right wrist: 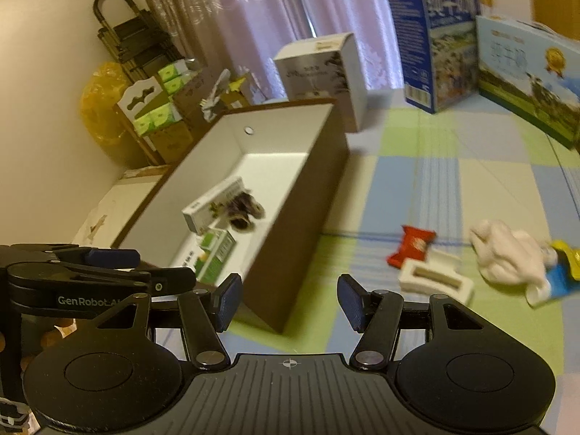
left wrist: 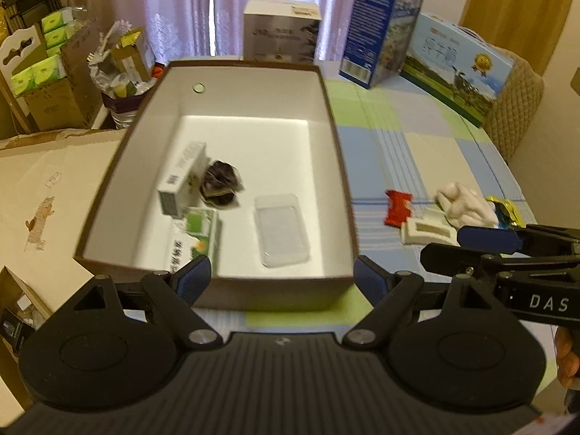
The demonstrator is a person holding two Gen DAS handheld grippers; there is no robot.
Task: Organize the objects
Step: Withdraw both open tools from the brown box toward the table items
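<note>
Right gripper (right wrist: 288,301) fingers spread wide, nothing between them, hovering low over checked tabletop (right wrist: 417,188) just off near corner of brown box (right wrist: 301,195). Left gripper (left wrist: 282,277) also wide and empty, fingers straddling near wall of same box, aimed into it.

Already inside box: white carton (left wrist: 181,177) leaning on left wall, dark crumpled packet (left wrist: 219,186) beside it, green-white carton (left wrist: 197,239) at near left, clear plastic tray (left wrist: 282,233) near right of floor.

Loose on tabletop, right of box: white holder (right wrist: 435,281), red snack packet (right wrist: 411,244) touching its far-left end, white cloth (right wrist: 507,253) further right, yellow and blue wrappers (right wrist: 560,272) tucked against cloth.

Key relation: white holder sits ahead and to the right of right fingers, nearest loose item, close past right finger tip (right wrist: 349,302). Long axis runs left-right with slight slant toward near-right, so roughly across line of approach; fingers would close over short width only after swinging right and maybe a small wrist turn. Seen from left wrist, same cluster well off to the right, with right gripper's fingers already alongside it, box between left gripper and pile. Judgement: right hand clearly nearer, left better kept at box. Risk: red packet touching holder may get pinched or dragged along
</note>
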